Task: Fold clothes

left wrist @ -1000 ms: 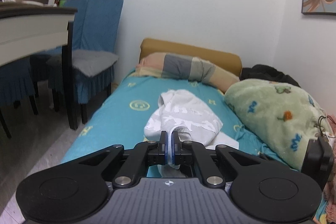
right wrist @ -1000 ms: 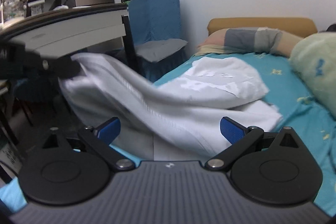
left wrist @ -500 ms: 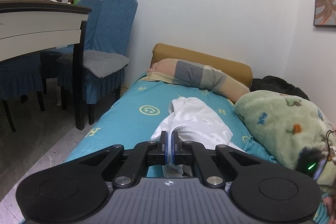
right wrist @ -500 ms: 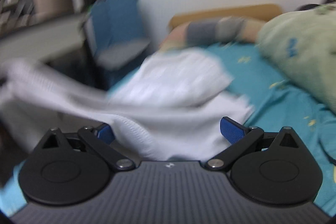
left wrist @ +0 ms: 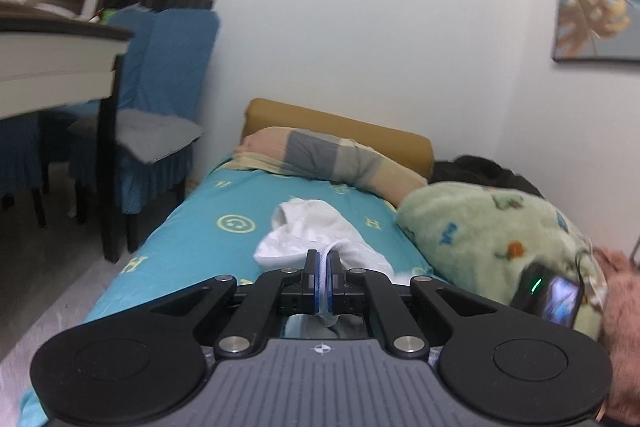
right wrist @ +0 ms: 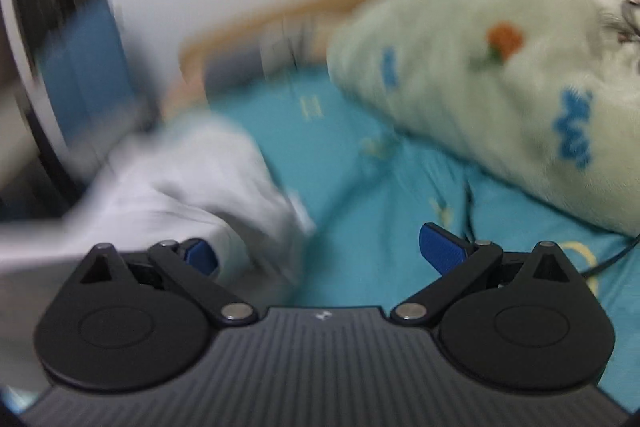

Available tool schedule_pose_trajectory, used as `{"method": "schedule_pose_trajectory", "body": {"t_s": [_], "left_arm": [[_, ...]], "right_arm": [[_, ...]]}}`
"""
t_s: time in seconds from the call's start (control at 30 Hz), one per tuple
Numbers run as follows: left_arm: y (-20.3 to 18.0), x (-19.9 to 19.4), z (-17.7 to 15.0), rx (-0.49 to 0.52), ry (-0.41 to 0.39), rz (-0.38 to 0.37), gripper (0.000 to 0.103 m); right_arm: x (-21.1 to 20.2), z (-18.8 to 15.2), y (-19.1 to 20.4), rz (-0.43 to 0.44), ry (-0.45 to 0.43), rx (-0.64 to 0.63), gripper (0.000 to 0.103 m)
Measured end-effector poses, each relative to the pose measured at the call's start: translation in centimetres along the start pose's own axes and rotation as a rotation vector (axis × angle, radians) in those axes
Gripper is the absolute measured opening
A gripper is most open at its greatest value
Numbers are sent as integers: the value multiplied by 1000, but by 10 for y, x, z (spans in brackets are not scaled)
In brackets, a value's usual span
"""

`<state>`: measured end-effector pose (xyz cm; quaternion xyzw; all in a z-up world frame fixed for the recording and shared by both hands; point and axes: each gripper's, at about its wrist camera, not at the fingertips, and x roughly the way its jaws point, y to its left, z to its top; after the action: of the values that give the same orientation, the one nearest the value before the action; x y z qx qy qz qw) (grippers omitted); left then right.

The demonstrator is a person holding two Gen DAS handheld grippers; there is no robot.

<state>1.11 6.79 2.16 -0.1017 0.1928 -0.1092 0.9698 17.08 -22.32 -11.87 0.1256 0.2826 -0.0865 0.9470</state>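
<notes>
The white garment [left wrist: 320, 239] lies bunched on the teal bed sheet [left wrist: 192, 247], straight ahead of the left gripper [left wrist: 321, 283], whose fingers are clenched on a fold of its near edge; a strip of white cloth shows squeezed between the blue pads [left wrist: 317, 281] and hangs a little below them. The pinch at an edge looks like an anchor, so that the rest of the cloth can be drawn out or laid over from one fixed corner.

In the right wrist view the same garment [right wrist: 188, 187] sits ahead and to the left of the right gripper [right wrist: 320, 255], spilling up against the left finger. That gripper's fingers are released and spread wide, with bare sheet [right wrist: 360, 211] between them and nothing pinched (the picture is heavily smeared, so whether cloth actually touches the left pad cannot be told). Standing wide and angled down at the bed, it seems ready to take a second hold, probably on a free edge opposite the one the left gripper keeps.

The green fleece blanket [right wrist: 500, 67] is heaped beyond and to the right of the right fingers, and a thin dark cable [right wrist: 612, 259] runs across the sheet near the right finger: both are things the open fingers could snag instead of the garment. The striped pillow [left wrist: 328, 159] lies well beyond the cloth, at the head of the bed.
</notes>
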Motion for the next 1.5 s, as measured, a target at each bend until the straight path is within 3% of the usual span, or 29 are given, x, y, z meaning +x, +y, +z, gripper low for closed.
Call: {"method": "schedule_pose_trajectory", "body": {"t_s": [0.07,0.2,0.27,0.47,0.53,0.6,0.7,0.73,0.8,0.9,1.07,1.17,1.23,1.33,1.4,1.5], "left_arm": [[8,2,1,-34,22,27,3],[24,11,-2,-74,100,74,4],[30,18,-5,-90,161,80,4],[36,40,-22,-83,303,96,9],[36,47,-28,-80,342,96,20],[35,53,-33,-65,367,111,44],[28,64,-38,-27,406,109,63],[25,67,-40,-14,412,106,65],[19,74,-42,16,403,127,67],[20,80,-43,29,355,240,67],[48,59,-31,-112,204,383,77],[45,44,-21,-114,120,416,76],[39,36,-16,-99,81,436,76],[30,26,-9,-96,46,408,76],[23,17,1,-87,6,402,76],[15,-4,36,-101,-89,401,76]], "right_arm": [[-2,-5,3,-29,-43,-37,103],[-58,16,7,-37,-330,-39,103],[-81,27,8,1,-417,-43,103],[-97,37,21,57,-469,-154,103],[-93,36,23,67,-449,-167,103],[-91,36,24,75,-434,-161,103],[-90,36,24,85,-414,-149,103],[-92,35,25,87,-409,-142,103],[-94,35,25,97,-401,-128,103],[-96,35,24,101,-410,-120,103],[-99,35,22,36,-457,-119,103],[-90,30,24,-8,-407,-154,103],[-73,22,24,-30,-307,-187,103],[-55,9,15,-65,-188,-190,103],[-68,15,9,-62,-216,-128,103],[-112,45,11,-38,-334,-78,103]]}}
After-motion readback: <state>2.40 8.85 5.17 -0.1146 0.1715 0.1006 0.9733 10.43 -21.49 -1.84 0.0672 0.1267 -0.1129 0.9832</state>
